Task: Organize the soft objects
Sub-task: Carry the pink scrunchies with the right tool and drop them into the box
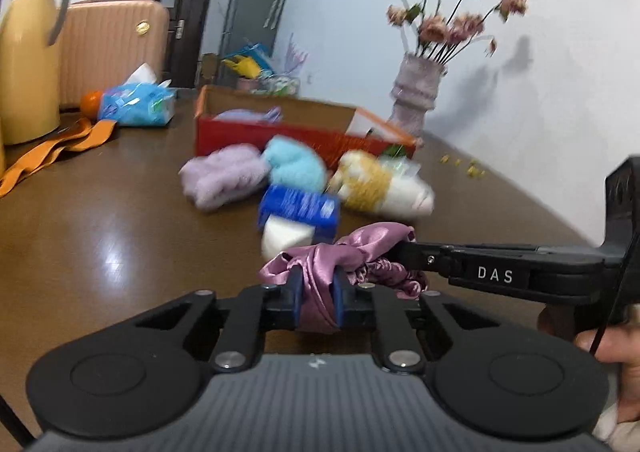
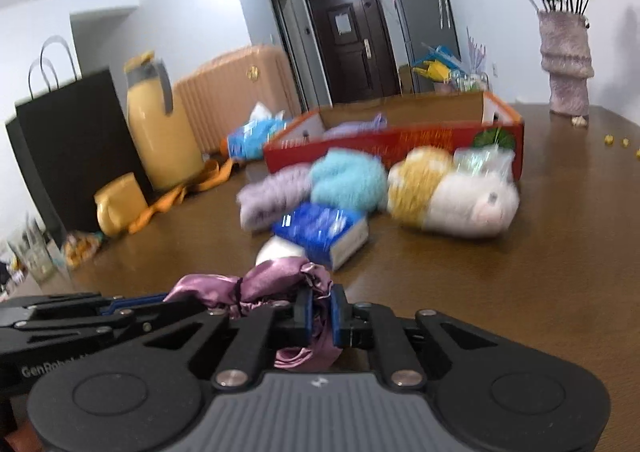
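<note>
A pink satin cloth (image 1: 352,252) hangs just above the brown table, held from both sides. My left gripper (image 1: 316,292) is shut on one end of it. My right gripper (image 2: 320,312) is shut on the other end of the pink satin cloth (image 2: 272,280), and its fingers (image 1: 424,258) reach in from the right in the left wrist view. Beyond lie a lilac fluffy bundle (image 1: 222,177), a light blue fluffy bundle (image 1: 298,163), a white and yellow plush roll (image 1: 384,183) and a blue packet (image 1: 298,211) over a white soft thing (image 1: 286,238). A red cardboard box (image 1: 276,131) stands behind them.
A yellow thermos (image 1: 30,51) and an orange strap (image 1: 52,149) sit at the left. A blue tissue pack (image 1: 136,103) lies beside an orange fruit (image 1: 91,101). A vase of dried flowers (image 1: 418,91) stands at the back right, a black paper bag (image 2: 72,147) at the far left. A person's hand (image 1: 612,348) holds the right gripper.
</note>
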Tool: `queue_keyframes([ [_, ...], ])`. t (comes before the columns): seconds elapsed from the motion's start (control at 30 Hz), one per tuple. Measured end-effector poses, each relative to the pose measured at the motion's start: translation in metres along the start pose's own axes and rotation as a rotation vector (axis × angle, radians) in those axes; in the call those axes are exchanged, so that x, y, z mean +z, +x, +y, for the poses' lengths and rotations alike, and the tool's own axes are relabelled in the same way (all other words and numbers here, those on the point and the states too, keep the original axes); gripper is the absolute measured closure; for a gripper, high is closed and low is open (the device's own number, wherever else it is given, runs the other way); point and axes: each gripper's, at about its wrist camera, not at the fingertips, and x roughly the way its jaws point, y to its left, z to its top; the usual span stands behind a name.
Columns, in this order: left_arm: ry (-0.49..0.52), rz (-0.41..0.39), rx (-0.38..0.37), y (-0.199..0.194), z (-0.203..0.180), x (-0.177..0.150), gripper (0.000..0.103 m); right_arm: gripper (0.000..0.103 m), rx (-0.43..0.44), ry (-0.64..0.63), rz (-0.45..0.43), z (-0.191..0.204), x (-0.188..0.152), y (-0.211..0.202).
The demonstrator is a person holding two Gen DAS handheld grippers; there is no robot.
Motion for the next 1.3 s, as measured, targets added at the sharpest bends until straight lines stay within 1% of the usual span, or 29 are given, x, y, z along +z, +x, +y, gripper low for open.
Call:
queue_keyframes([
  [0.03, 0.004, -0.009, -0.02, 0.003, -0.001, 0.01, 0.088, 0.094, -0.004, -0.01, -0.022, -0.003, 0.01, -0.003],
  [0.13, 0.038, -0.042, -0.069, 0.025, -0.007, 0.055, 0.088, 0.094, -0.032, -0.074, -0.087, -0.014, 0.045, -0.005],
  [0.23, 0.069, -0.08, -0.101, 0.064, -0.013, 0.106, 0.088, 0.094, -0.067, -0.127, -0.134, -0.035, 0.092, 0.008],
  [0.3, 0.08, -0.077, -0.102, 0.104, -0.016, 0.141, 0.088, 0.094, -0.091, -0.13, -0.135, -0.055, 0.127, 0.029],
  [0.33, 0.067, -0.061, -0.097, 0.128, -0.016, 0.159, 0.088, 0.094, -0.105, -0.127, -0.126, -0.068, 0.149, 0.046],
  [0.4, 0.019, 0.0, -0.097, 0.182, -0.012, 0.196, 0.088, 0.094, -0.131, -0.129, -0.089, -0.093, 0.19, 0.084],
  [0.43, 0.008, 0.022, -0.098, 0.204, -0.01, 0.208, 0.088, 0.094, -0.153, -0.133, -0.062, -0.103, 0.207, 0.106],
  [0.53, -0.057, 0.108, -0.049, 0.279, -0.001, 0.24, 0.088, 0.094, -0.19, -0.092, 0.041, -0.145, 0.25, 0.173],
  [0.57, -0.098, 0.142, -0.024, 0.304, 0.003, 0.247, 0.088, 0.094, -0.205, -0.081, 0.073, -0.157, 0.259, 0.194],
  [0.63, -0.123, 0.19, -0.013, 0.343, 0.008, 0.253, 0.088, 0.094, -0.244, -0.06, 0.126, -0.176, 0.271, 0.23],
  [0.67, -0.123, 0.207, -0.01, 0.36, 0.008, 0.255, 0.088, 0.09, -0.269, -0.052, 0.144, -0.183, 0.275, 0.245],
  [0.7, -0.113, 0.219, -0.011, 0.373, 0.009, 0.257, 0.086, 0.089, -0.288, -0.048, 0.158, -0.188, 0.277, 0.257],
  [0.73, -0.094, 0.233, -0.005, 0.386, 0.008, 0.256, 0.085, 0.089, -0.306, -0.059, 0.165, -0.19, 0.278, 0.265],
  [0.77, -0.086, 0.237, 0.005, 0.392, 0.009, 0.254, 0.083, 0.088, -0.317, -0.067, 0.167, -0.192, 0.279, 0.271],
  [0.8, -0.086, 0.235, 0.009, 0.395, 0.01, 0.252, 0.08, 0.083, -0.324, -0.072, 0.163, -0.192, 0.279, 0.274],
  [0.83, -0.088, 0.231, 0.008, 0.397, 0.011, 0.25, 0.08, 0.07, -0.325, -0.08, 0.158, -0.192, 0.279, 0.275],
  [0.87, -0.089, 0.222, 0.008, 0.396, 0.013, 0.248, 0.076, 0.063, -0.337, -0.094, 0.151, -0.19, 0.279, 0.275],
  [0.9, -0.088, 0.218, 0.013, 0.393, 0.015, 0.246, 0.07, 0.06, -0.349, -0.117, 0.14, -0.189, 0.277, 0.272],
  [0.93, -0.084, 0.215, 0.016, 0.389, 0.017, 0.247, 0.07, 0.053, -0.359, -0.139, 0.131, -0.187, 0.278, 0.269],
  [0.97, -0.077, 0.206, 0.017, 0.382, 0.018, 0.248, 0.07, 0.051, -0.362, -0.149, 0.124, -0.185, 0.279, 0.265],
  [1.03, -0.057, 0.183, 0.037, 0.365, 0.018, 0.253, 0.068, 0.051, -0.351, -0.148, 0.105, -0.179, 0.284, 0.251],
  [1.1, -0.044, 0.149, 0.068, 0.342, 0.021, 0.263, 0.058, 0.049, -0.341, -0.148, 0.084, -0.175, 0.289, 0.235],
  [1.17, -0.03, 0.113, 0.105, 0.311, 0.024, 0.271, 0.056, 0.044, -0.34, -0.159, 0.061, -0.166, 0.295, 0.212],
  [1.23, -0.009, 0.077, 0.118, 0.276, 0.029, 0.273, 0.054, 0.041, -0.338, -0.165, 0.032, -0.158, 0.3, 0.185],
  [1.3, 0.02, 0.041, 0.141, 0.239, 0.035, 0.27, 0.041, 0.035, -0.328, -0.176, -0.008, -0.151, 0.299, 0.15],
])
